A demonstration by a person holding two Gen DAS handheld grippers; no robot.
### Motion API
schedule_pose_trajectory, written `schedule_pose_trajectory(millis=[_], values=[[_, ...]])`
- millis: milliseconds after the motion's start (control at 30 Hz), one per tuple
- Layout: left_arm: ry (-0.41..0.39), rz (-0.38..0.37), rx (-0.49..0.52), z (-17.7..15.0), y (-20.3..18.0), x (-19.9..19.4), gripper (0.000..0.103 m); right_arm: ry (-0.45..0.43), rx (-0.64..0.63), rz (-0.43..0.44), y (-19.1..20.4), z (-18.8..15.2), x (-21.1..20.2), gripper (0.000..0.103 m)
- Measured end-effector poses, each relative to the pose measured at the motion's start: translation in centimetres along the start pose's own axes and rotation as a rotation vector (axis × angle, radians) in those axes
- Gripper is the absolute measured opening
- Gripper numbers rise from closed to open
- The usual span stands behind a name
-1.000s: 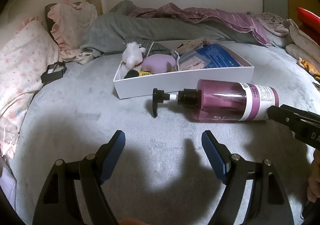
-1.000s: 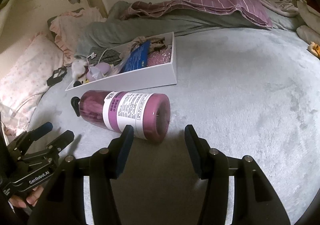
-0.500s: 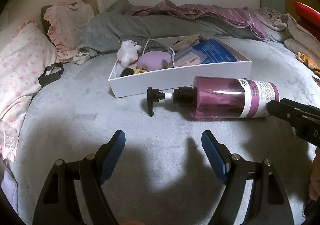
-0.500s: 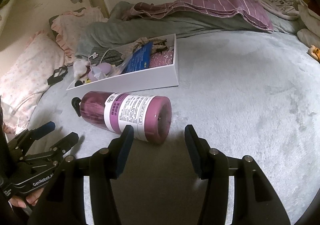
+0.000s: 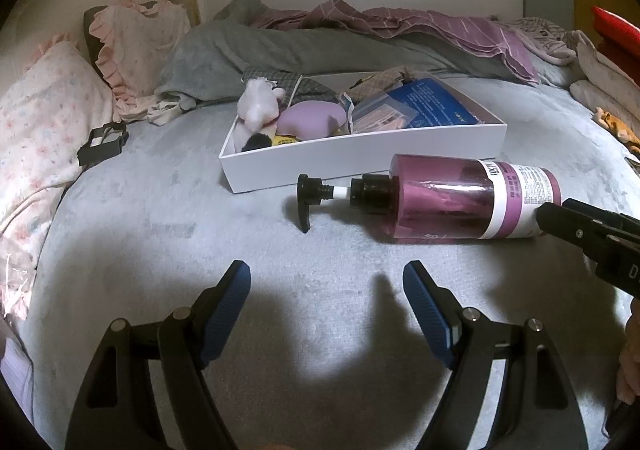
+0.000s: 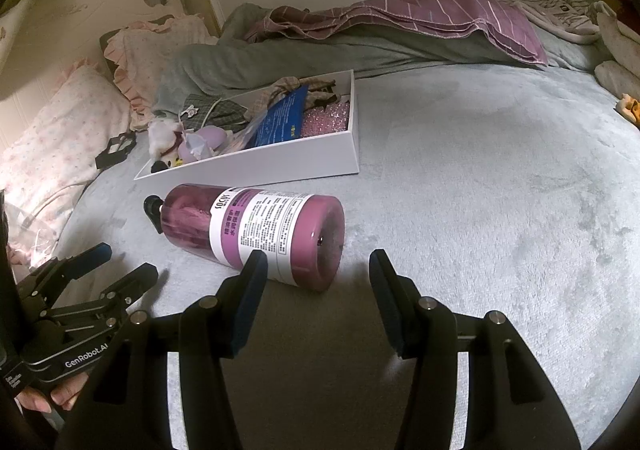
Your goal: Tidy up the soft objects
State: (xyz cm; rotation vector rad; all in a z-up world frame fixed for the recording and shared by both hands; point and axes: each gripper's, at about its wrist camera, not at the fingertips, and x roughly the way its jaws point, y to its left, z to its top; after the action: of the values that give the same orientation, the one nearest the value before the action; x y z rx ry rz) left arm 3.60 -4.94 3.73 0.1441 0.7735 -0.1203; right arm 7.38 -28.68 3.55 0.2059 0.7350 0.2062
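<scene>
Currently, nothing is gripped by either hand.
Left gripper (image 5: 326, 302): jaws spread wide over bare bed cover, nothing between them.
Right gripper (image 6: 316, 290): jaws parted about halfway and empty; the bottle's flat base lies just ahead of the left jaw, apart from both pads.
Bottle: the purple translucent plastic pump bottle (image 5: 452, 198) with a white label lies on its side on the grey plush bed cover (image 6: 500, 190), ahead and right of the left jaws, pump head pointing away from the right jaws.
Box: the shallow white cardboard box (image 5: 360, 158) sits just beyond the bottle, holding a white plush toy (image 5: 258, 106), a lilac rounded cushion (image 5: 312, 120), a blue packet (image 5: 430, 106) and checked cloth.
Change: over the last second both grippers have held their place and their opening; the scene looks unaltered.
Meaning: likely a pause between steps. The bottle is hard, so it probably gets moved aside, while loose clothes beyond the box still await sorting.
</scene>
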Motion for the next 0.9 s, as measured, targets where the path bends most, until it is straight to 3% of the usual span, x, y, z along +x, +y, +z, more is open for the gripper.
schedule_pose_trajectory(millis=[900], values=[[-0.008,-0.006,0.009,0.1,-0.4,-0.1,0.079,-0.066,-0.095,-0.024,1.6,-0.1,-1.2,0.054]])
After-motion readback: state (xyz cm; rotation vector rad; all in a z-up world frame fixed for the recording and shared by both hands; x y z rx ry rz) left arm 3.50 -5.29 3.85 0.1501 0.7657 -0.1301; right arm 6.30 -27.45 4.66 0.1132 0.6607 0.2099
